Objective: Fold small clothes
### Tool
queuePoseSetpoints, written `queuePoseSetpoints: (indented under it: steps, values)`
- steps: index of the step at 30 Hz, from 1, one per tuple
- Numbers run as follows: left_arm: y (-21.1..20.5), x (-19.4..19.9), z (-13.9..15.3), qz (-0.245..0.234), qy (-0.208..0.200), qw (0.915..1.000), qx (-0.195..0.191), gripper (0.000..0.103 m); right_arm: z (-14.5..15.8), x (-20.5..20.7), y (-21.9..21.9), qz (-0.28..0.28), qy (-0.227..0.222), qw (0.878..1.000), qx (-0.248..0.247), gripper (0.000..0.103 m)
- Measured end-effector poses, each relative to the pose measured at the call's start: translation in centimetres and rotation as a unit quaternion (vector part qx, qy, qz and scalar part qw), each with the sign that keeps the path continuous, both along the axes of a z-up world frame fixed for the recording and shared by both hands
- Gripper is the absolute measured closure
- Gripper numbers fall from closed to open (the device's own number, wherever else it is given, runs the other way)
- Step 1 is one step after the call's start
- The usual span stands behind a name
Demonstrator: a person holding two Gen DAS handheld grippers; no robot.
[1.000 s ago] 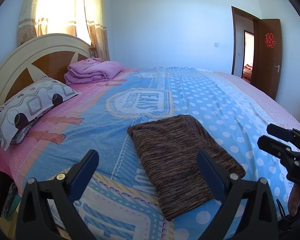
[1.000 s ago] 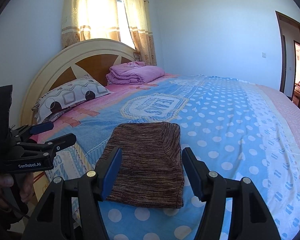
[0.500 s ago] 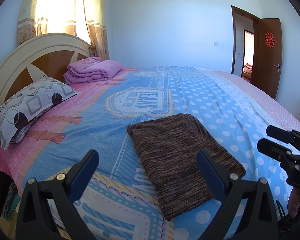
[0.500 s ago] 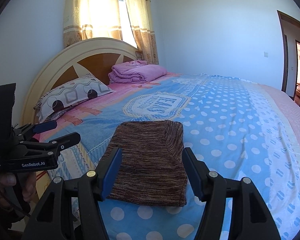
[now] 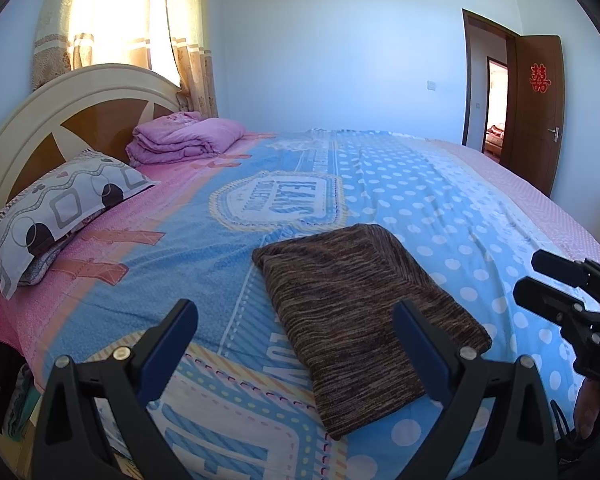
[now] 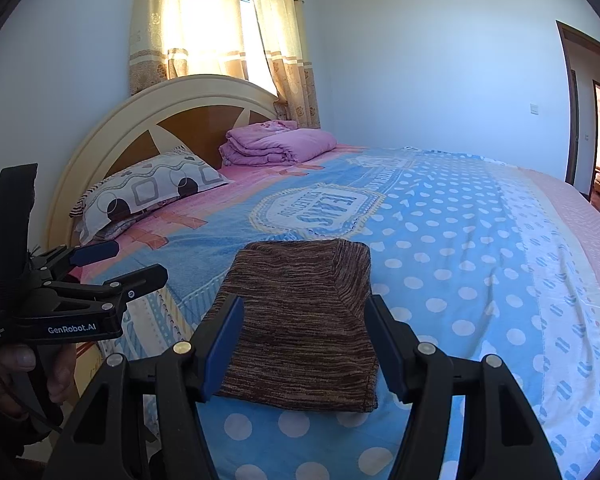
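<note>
1. Left claw (image 5: 296,344): its two blue-padded fingers stand wide apart and hold nothing. It hangs above the near edge of the bed (image 5: 459,200), off the cloth.

2. The brown knit garment (image 5: 363,312) lies flat on the blue spotted sheet, already folded into a thick rectangle. From the left claw it sits ahead and to the right, so that only the claw's right finger overlaps its near corner in the view. Its long axis runs from the far left to the near right there, slanted across the claw's line.

3. Right claw (image 6: 303,344): also spread and empty. In its own view the garment (image 6: 300,320) lies straight ahead and centred between the fingers, long axis pointing away from the claw. The right claw is therefore the better lined up of the two, and looks the nearer one for a next grip on the near hem — a judgement, since neither finger touches cloth yet.

4. Each claw sees the other at its frame edge — the left claw (image 6: 116,266) off to the right claw's left, the right claw (image 5: 555,280) off to the left claw's right.

5. Against the earlier frames, almost nothing differs: the garment keeps its place and shape, both claws stay spread, and the right view has drifted only slightly.
</note>
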State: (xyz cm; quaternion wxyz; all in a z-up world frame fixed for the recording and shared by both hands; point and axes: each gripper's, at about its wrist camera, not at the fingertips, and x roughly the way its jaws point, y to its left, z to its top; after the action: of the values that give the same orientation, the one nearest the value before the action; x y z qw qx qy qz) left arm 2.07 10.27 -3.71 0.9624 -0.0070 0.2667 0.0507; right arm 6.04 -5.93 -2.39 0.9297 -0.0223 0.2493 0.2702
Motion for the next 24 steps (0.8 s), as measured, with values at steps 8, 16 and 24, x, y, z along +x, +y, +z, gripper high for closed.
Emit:
queuePoseSetpoints:
  steps: [8, 16, 24]
  values:
    - [0.3, -0.1, -0.2, -0.004, 0.004, 0.9999, -0.011, 0.000, 0.4, -0.4, 0.1, -0.001, -0.010, 1.000, 0.007, 0.039]
    - [0.2, -0.6, 0.8, -0.004, -0.014, 0.9999, 0.007, 0.000, 0.8, -0.6, -0.2, -0.004, -0.022, 1.000, 0.012, 0.039]
    - [1.1, -0.3, 1.3, 0.011, -0.016, 0.9998, 0.007, 0.000, 0.9, -0.9, -0.2, -0.001, -0.031, 0.999, 0.010, 0.039]
